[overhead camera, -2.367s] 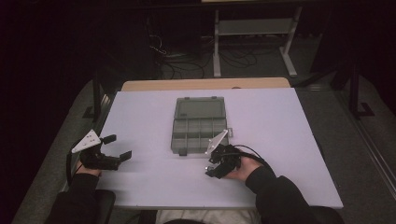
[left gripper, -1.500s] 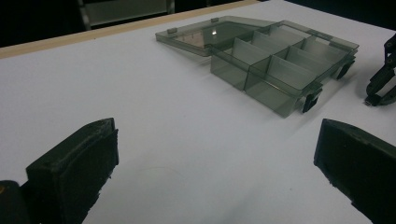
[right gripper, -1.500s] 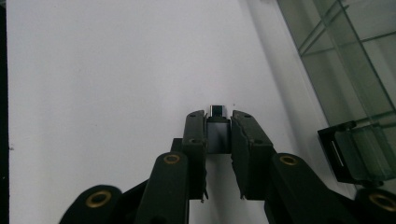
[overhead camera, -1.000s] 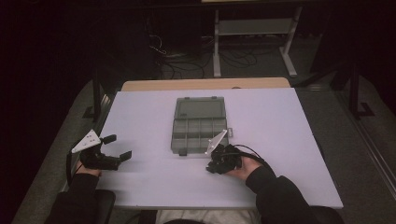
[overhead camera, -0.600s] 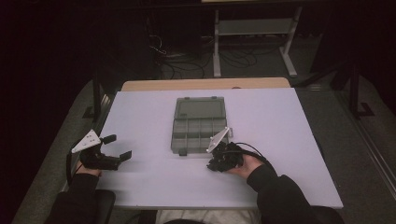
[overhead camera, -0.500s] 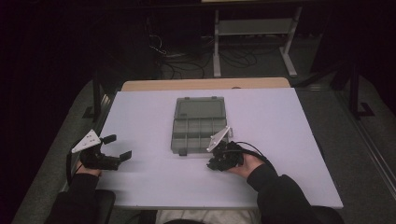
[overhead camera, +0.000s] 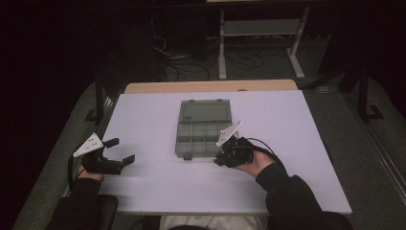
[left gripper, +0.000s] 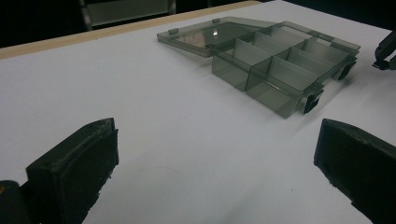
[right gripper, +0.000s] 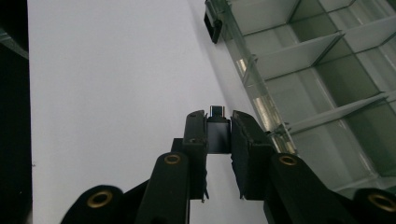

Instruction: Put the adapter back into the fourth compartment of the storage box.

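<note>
- The right hand-held gripper (right gripper: 218, 135) is clenched on a small dark rectangular part with a metal tip (right gripper: 217, 129). It looks like a small connector or adapter, but I cannot tell exactly what it is.
- In the high view this right hand-held gripper (overhead camera: 225, 155) is at the near right corner of the smoky transparent plastic organizer box with open lid (overhead camera: 202, 128), just beside its front wall.
- The box lies in the middle of the white counter (overhead camera: 297, 143). Its lid is folded flat to the far side, and the compartments which I can see look empty.
- I judge that the step in hand is to put the small part into one of the near compartments.
- To do it well, the part should first go above the front wall (right gripper: 252, 88), not against it, because the wall is thin and the light box could slide.
- The tip should then be over the middle of one compartment, away from the dividers (right gripper: 299, 53), before the jaws open.
- Release should be low, so that the part does not bounce into the next compartment.
- The left hand-held gripper (overhead camera: 120, 151) is released, with its jaws wide apart, and rests well apart from the box at the left edge of the counter. It could steady the box's left side (left gripper: 231, 70) if the box moves.
</note>
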`<state>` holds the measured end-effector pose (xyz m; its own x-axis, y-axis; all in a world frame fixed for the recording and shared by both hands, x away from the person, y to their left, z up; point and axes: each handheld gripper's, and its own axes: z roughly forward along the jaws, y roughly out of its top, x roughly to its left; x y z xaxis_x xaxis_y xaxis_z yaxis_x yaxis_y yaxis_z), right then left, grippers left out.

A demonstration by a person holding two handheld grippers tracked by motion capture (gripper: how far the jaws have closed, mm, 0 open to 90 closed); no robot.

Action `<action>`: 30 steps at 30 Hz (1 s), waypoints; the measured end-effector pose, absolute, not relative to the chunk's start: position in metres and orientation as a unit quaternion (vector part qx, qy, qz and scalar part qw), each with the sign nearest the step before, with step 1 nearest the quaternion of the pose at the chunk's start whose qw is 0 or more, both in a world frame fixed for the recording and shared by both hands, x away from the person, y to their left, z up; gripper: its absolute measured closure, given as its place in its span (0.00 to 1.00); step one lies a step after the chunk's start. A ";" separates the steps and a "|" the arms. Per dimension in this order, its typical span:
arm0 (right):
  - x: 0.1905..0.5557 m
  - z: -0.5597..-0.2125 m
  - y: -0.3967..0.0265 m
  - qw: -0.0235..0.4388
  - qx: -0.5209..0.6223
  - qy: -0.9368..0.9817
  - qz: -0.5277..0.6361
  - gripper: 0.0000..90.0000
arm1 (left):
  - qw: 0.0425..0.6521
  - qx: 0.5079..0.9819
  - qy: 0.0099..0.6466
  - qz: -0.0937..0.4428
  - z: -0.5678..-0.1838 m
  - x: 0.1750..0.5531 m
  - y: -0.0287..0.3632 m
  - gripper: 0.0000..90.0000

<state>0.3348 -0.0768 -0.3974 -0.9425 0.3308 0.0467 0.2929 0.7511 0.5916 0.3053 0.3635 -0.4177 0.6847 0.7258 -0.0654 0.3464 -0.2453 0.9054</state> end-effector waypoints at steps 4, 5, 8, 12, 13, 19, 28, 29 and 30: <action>0.337 -0.394 -0.079 0.032 0.169 0.934 0.313 0.83 | 0.505 0.766 0.350 0.188 -0.418 0.305 0.364 0.00; 0.337 -0.394 -0.079 0.033 0.171 0.933 0.314 0.83 | 0.505 0.766 0.350 0.188 -0.418 0.305 0.364 0.00; 0.340 -0.391 -0.081 0.035 0.174 0.932 0.317 0.83 | 0.505 0.766 0.350 0.188 -0.418 0.305 0.363 0.00; 0.343 -0.387 -0.082 0.038 0.175 0.931 0.318 0.83 | 0.505 0.766 0.350 0.188 -0.418 0.305 0.364 0.00; 0.343 -0.387 -0.082 0.038 0.175 0.931 0.318 0.83 | 0.505 0.766 0.350 0.188 -0.418 0.305 0.364 0.00; 0.349 -0.383 -0.084 0.040 0.180 0.929 0.320 0.83 | 0.505 0.766 0.350 0.188 -0.418 0.305 0.364 0.00; 0.354 -0.381 -0.083 0.044 0.183 0.929 0.317 0.83 | 0.505 0.766 0.350 0.188 -0.418 0.305 0.364 0.00; 0.355 -0.381 -0.083 0.044 0.184 0.929 0.317 0.83 | 0.505 0.766 0.350 0.188 -0.418 0.305 0.364 0.00; 0.356 -0.381 -0.084 0.044 0.185 0.929 0.316 0.83 | 0.505 0.766 0.350 0.188 -0.418 0.305 0.364 0.00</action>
